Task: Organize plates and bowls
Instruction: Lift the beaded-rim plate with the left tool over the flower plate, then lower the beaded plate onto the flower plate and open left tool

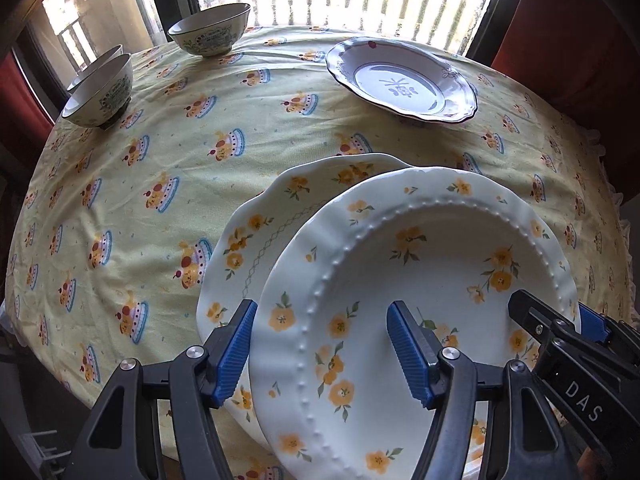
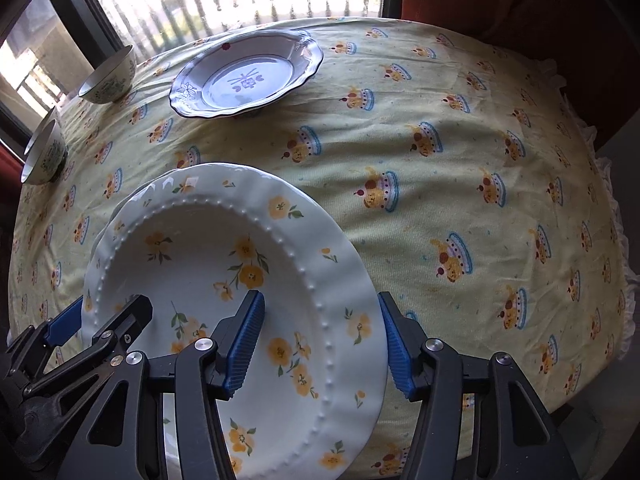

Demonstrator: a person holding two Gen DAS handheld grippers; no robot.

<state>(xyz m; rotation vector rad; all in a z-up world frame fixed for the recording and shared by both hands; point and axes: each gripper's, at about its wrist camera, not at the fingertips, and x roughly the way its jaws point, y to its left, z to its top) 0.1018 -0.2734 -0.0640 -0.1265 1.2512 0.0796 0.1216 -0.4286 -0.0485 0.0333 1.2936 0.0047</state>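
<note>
A white plate with yellow flowers and a beaded ring (image 1: 420,280) (image 2: 224,272) sits on top of a larger flowered plate (image 1: 256,232) at the table's near edge. My left gripper (image 1: 322,350) straddles the top plate's left rim, with its jaws apart. My right gripper (image 2: 322,346) straddles its right rim, jaws apart too. Each gripper shows in the other's view, the right one (image 1: 560,328) and the left one (image 2: 100,328). A blue-patterned plate (image 1: 404,80) (image 2: 248,76) lies at the far side. Three patterned bowls stand far left, two of them nested (image 1: 100,92) and one alone (image 1: 210,30).
The round table has a yellow cloth with cake prints (image 1: 160,184) (image 2: 460,160). A bright window with bars is behind it. A red chair back (image 1: 568,20) stands at the far right. The bowls also show in the right wrist view (image 2: 110,76) (image 2: 44,156).
</note>
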